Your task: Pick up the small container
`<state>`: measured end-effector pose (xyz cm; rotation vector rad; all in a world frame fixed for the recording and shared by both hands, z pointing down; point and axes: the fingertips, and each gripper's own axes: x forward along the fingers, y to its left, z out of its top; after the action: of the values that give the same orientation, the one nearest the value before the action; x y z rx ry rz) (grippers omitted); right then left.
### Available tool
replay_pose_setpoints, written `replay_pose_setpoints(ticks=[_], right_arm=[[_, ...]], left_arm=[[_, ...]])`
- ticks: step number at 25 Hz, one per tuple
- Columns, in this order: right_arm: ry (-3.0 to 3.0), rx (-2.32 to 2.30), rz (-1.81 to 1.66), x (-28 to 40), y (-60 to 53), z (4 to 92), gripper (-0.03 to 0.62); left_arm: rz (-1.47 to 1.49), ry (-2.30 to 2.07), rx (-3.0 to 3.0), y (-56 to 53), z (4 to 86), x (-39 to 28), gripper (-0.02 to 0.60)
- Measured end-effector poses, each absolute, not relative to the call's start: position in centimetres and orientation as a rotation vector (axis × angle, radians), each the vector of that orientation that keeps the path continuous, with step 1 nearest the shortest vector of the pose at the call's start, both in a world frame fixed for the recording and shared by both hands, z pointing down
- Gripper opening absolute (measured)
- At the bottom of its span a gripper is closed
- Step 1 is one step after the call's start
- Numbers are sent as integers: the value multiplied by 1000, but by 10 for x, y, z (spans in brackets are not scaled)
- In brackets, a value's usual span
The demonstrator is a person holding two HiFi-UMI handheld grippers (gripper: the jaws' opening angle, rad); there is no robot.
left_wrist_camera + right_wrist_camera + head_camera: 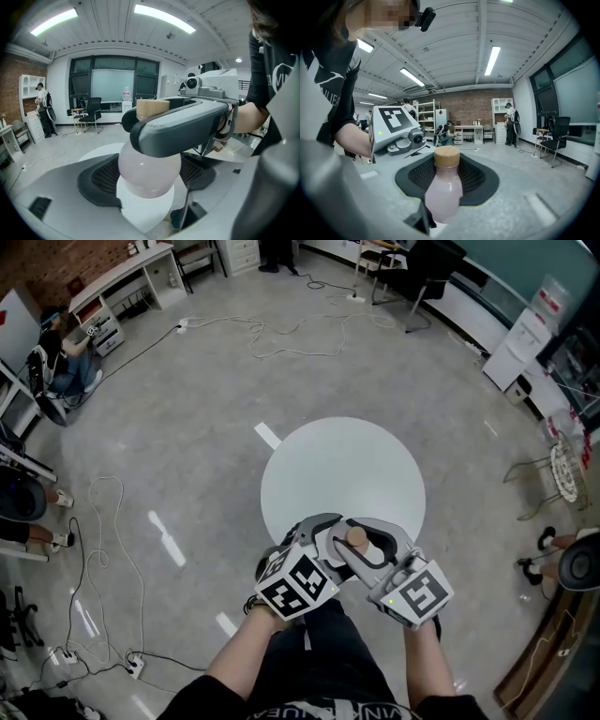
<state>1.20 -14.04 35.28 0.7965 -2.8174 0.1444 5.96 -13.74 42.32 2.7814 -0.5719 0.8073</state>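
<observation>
Jaws of left gripper (330, 542) and right gripper (380, 545) both squeeze the corked pink small container (356, 537) above the table's (342, 465) near edge.

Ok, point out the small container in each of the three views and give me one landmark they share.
Head view: the small container, low centre, cork lid up, over the white table's near edge.
Left gripper view: centre, pale round body, close up.
Right gripper view: lower centre, upright, cork lid on top.
Shared landmark: the brick wall, top left, far left and mid background, in that order.
</observation>
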Motion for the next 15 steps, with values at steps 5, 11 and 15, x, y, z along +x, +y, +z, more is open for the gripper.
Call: replay_pose_setpoints(ticks=[5,11,15], right_arm=[[-2819,792,140,13,-134,342,137],[-2835,792,130,10,-129,328,137],[-2846,798,117,12,-127,317,137]], left_arm=[[808,-584,2788,-132,410,59,354],[817,-596,2795,-128,397,55,354],[820,-606,2805,-127,386,57,354]])
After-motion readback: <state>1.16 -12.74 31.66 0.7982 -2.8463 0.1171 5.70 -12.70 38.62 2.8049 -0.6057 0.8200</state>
